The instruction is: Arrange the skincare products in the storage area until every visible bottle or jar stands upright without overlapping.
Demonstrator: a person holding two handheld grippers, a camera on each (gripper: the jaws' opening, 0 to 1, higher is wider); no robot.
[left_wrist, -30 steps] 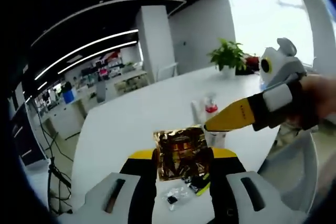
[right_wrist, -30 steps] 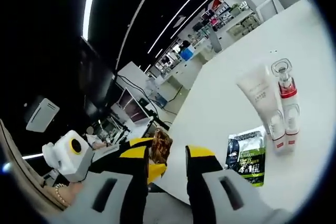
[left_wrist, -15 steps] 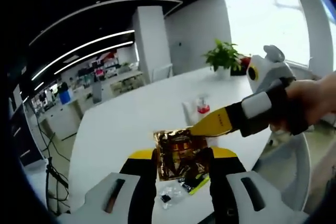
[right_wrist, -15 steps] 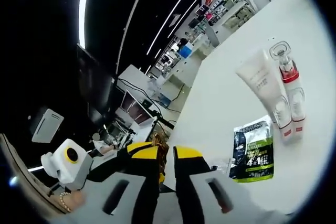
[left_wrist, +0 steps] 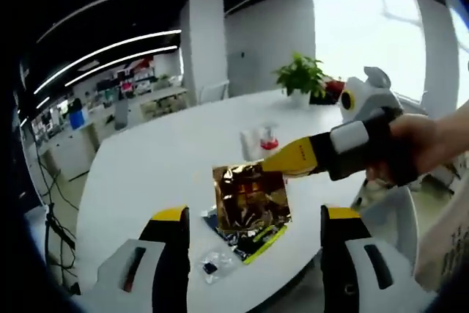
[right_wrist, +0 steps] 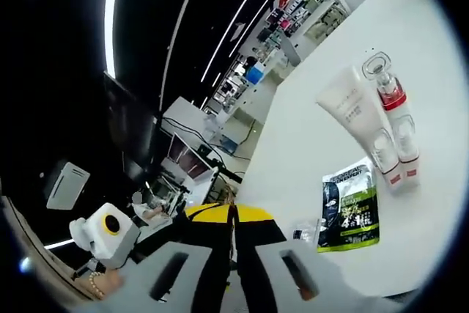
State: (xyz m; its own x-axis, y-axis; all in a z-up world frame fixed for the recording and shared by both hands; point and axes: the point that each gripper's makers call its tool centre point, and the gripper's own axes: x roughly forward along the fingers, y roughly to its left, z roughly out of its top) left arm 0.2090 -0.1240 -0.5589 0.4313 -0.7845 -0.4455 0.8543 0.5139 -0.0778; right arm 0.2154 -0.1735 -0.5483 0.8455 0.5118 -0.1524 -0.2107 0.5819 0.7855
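A white squeeze tube [right_wrist: 357,124] and a clear bottle with a red collar [right_wrist: 392,119] stand together at the right of the right gripper view, on the white round table [left_wrist: 161,166]; just below them lies a dark-and-green flat pouch [right_wrist: 350,207]. The left gripper [left_wrist: 250,229] has its yellow-tipped jaws spread wide, gripping nothing. Between them, at centre of the left gripper view, hangs a shiny gold foil sachet [left_wrist: 249,197] — pinched at its upper corner by the right gripper [left_wrist: 272,164], jaws clamped together. A potted green plant [left_wrist: 300,78] stands upper right.

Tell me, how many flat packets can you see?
2. A shiny gold packet is pinched by the right gripper above the table. A green packet lies flat beside the tubes. More could be hidden.
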